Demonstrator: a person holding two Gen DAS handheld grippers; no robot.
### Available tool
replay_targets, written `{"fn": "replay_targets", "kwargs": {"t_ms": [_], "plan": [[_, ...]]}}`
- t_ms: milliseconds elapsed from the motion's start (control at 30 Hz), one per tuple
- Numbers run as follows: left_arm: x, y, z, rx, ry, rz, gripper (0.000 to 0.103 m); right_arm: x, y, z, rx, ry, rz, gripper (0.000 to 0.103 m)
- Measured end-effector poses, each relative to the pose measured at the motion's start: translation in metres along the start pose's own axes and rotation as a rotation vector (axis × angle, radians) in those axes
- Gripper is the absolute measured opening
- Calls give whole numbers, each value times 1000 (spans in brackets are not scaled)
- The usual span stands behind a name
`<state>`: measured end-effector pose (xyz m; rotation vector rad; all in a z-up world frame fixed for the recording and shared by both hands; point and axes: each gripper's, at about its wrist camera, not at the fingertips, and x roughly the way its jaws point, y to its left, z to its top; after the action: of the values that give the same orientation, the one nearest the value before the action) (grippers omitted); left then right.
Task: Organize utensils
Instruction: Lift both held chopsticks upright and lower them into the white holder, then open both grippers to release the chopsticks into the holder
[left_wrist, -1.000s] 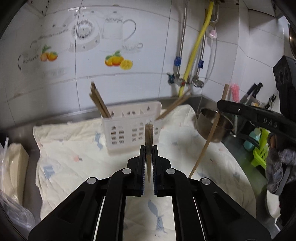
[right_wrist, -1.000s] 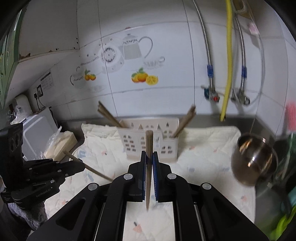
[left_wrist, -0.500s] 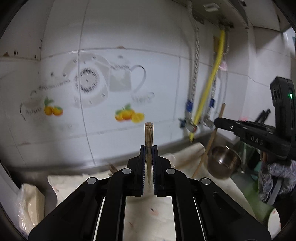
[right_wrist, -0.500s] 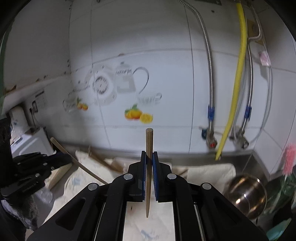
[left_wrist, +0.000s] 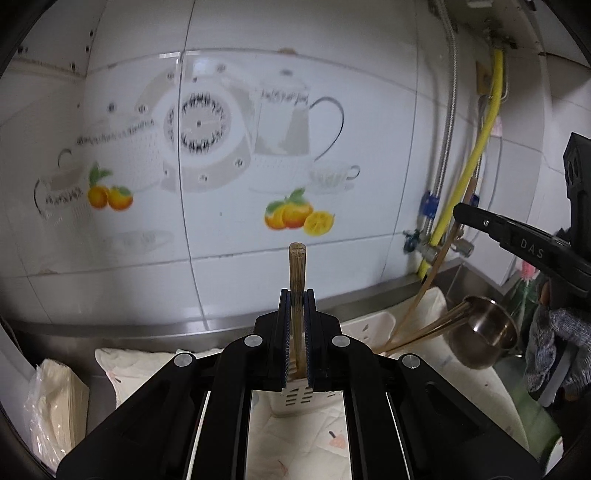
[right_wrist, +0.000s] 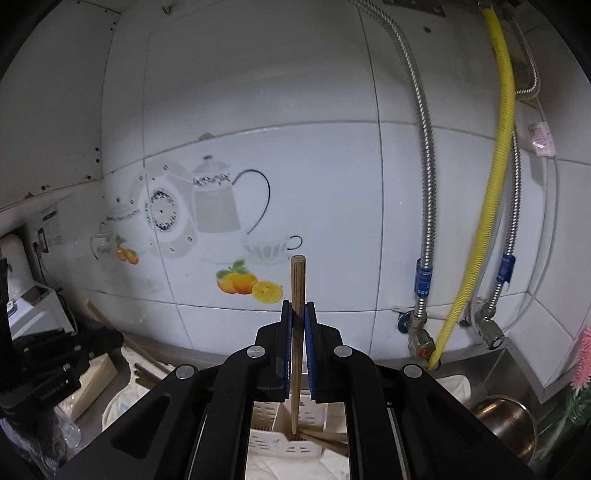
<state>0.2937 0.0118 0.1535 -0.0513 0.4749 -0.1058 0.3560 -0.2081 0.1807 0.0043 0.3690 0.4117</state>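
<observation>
My left gripper (left_wrist: 297, 295) is shut on a wooden chopstick (left_wrist: 297, 273) that stands upright between its pads, above the white slotted utensil holder (left_wrist: 297, 395). My right gripper (right_wrist: 298, 308) is shut on another wooden chopstick (right_wrist: 297, 280), held upright, its lower tip over the holder (right_wrist: 291, 441). Several chopsticks (left_wrist: 424, 330) lean out of the holder's right side. The right gripper also shows at the right of the left wrist view (left_wrist: 517, 240), and the left gripper at the left of the right wrist view (right_wrist: 44, 369).
The holder stands on a cream patterned cloth (left_wrist: 125, 365) on a steel counter. A small steel pot (left_wrist: 484, 332) sits to the right. A yellow hose (right_wrist: 495, 184) and metal pipes (right_wrist: 421, 147) run down the tiled wall. A plastic bag (left_wrist: 51, 402) lies left.
Both grippers tilted up toward the wall, then moved forward over the holder. The holder now sits just below both grippers, and each still holds its chopstick.
</observation>
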Motion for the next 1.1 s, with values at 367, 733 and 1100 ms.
{"fn": "replay_targets", "kwargs": {"t_ms": [367,733,1100], "plan": [[16,4,-17,7,48,1,6,35,-1,-30,3,52,0,7],[19,0,-22,14,69,-8,6,42,-2,-49,15,107,0,7],[25,2,-26,11,100,-7,6,42,-7,-58,23,130,-2,7]]}}
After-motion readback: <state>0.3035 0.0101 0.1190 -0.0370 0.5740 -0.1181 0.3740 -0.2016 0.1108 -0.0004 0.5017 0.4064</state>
